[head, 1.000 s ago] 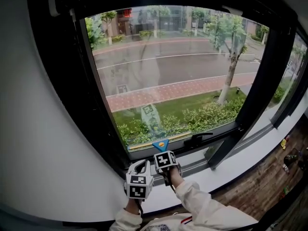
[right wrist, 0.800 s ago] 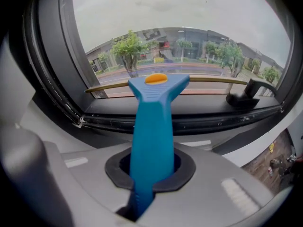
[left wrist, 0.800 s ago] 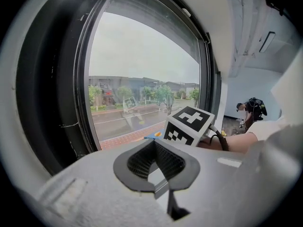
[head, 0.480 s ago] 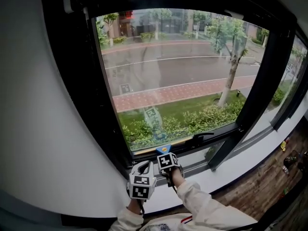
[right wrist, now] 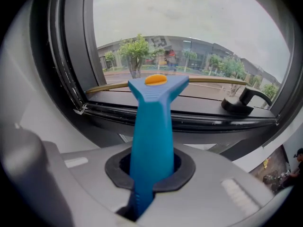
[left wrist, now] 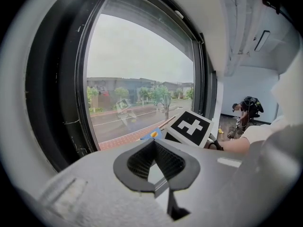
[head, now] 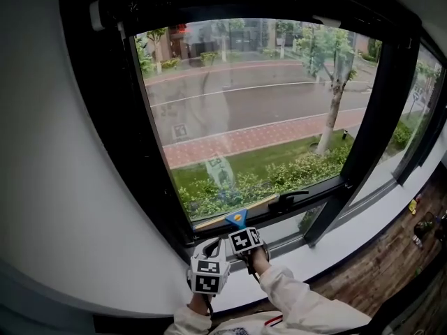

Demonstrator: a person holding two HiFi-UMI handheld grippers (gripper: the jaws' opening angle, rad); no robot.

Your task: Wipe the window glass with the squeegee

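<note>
At the bottom edge of the window glass (head: 244,103), the squeegee (right wrist: 152,122) lay with its blade along the lower frame. Judged light, with a stiff, possibly slick plastic handle; best gripped mid-handle. Right gripper (right wrist: 152,169) was clamped there. Left gripper (left wrist: 154,169) was closed on nothing, just beside it.

squeegee (right wrist: 152,126): smooth blue plastic, slight sheen
window glass (head: 244,103): glossy, reflective
window frame (head: 105,117): black, matt
sleeve (head: 307,302): white cloth
floor (head: 391,257), at 4 o'clock: wood planks
</note>
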